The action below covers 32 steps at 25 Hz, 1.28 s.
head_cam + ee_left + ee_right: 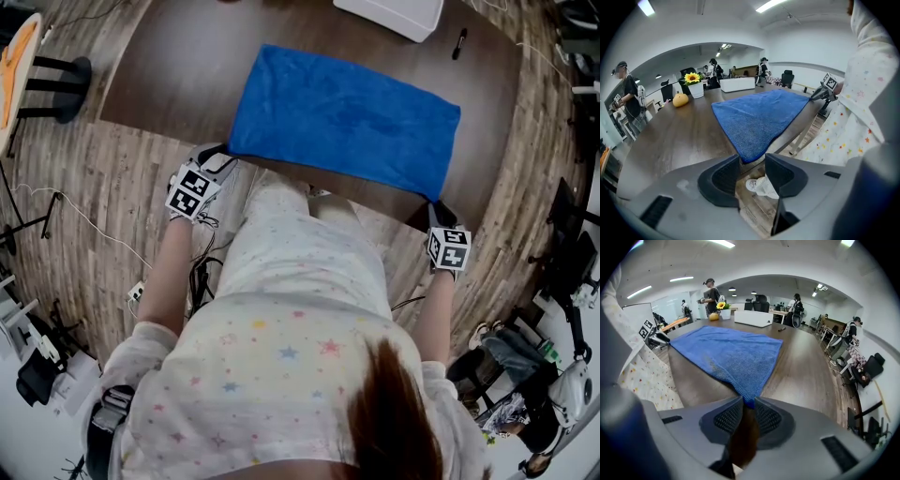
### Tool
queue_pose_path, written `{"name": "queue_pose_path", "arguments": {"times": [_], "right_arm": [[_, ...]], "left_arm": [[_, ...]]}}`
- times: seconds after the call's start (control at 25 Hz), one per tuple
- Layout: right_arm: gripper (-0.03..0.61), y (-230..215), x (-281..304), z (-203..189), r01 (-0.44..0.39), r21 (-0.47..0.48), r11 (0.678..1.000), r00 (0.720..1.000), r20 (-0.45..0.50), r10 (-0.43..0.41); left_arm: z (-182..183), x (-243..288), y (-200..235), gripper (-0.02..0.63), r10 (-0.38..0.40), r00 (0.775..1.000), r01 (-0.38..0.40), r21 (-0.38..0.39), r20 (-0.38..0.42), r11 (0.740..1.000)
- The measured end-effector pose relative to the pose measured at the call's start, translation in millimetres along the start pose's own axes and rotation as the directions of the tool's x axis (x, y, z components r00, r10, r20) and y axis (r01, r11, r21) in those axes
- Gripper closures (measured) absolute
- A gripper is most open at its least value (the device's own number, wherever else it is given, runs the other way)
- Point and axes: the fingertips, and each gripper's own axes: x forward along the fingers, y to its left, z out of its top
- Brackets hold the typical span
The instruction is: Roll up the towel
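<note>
I hold the left gripper (752, 163) with its jaws apart, the corner of the flat blue towel (757, 117) just ahead of them, overhanging the dark wooden tabletop (679, 140). My right gripper (749, 404) pinches the towel's other near corner. Beyond both grippers are a white box (753, 318), a sunflower (692, 78) and a strip-lit open office.

The towel (342, 117) lies on the table (178, 66) at its near edge, with a box (389, 14) behind it. The left gripper (223, 157) and right gripper (436, 208) are at its near corners.
</note>
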Motion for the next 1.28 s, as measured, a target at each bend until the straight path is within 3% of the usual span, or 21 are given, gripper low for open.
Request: {"name": "queue_pose_path", "arguments": {"times": [0.12, 0.16, 0.24, 0.32, 0.6, 0.8, 1.0, 1.28], "right_arm": [[0.554, -3, 1, 1, 0.012, -0.014, 1.0, 1.0, 0.0, -0.012], [0.557, -2, 0, 3, 0.013, -0.019, 1.0, 1.0, 0.001, -0.013], [0.56, 0, -3, 5, 0.011, -0.035, 0.999, 1.0, 0.001, -0.011], [0.561, 2, -7, 5, 0.003, -0.049, 0.999, 1.0, 0.0, -0.003], [0.561, 5, -16, 4, -0.015, -0.073, 0.997, 1.0, 0.004, 0.015], [0.561, 7, -16, 6, -0.011, -0.08, 0.997, 1.0, 0.005, 0.011], [0.563, 7, -17, -1, -0.026, -0.08, 0.996, 1.0, -0.005, 0.026], [0.563, 13, -25, -15, -0.049, -0.106, 0.993, 0.998, -0.037, 0.046]], "left_arm": [[3, 0, -2, 0.452, -0.011, 1.0, 0.011, 0.016, -0.006, 1.0], [4, 0, -5, 0.472, -0.022, 1.0, 0.022, 0.034, -0.015, 0.999], [4, 0, -11, 0.571, -0.031, 0.999, 0.034, 0.094, -0.035, 0.995], [4, -3, -15, 0.594, -0.017, 0.999, 0.022, 0.132, -0.036, 0.991], [12, -17, -8, 0.598, -0.014, 1.0, 0.013, 0.068, 0.022, 0.998], [10, -19, -9, 0.6, -0.001, 1.0, 0.0, 0.083, 0.005, 0.997], [3, -30, 4, 0.601, 0.034, 0.999, -0.034, 0.029, 0.001, 0.999], [-17, -44, 5, 0.601, 0.034, 0.998, -0.033, 0.015, -0.045, 0.999]]}}
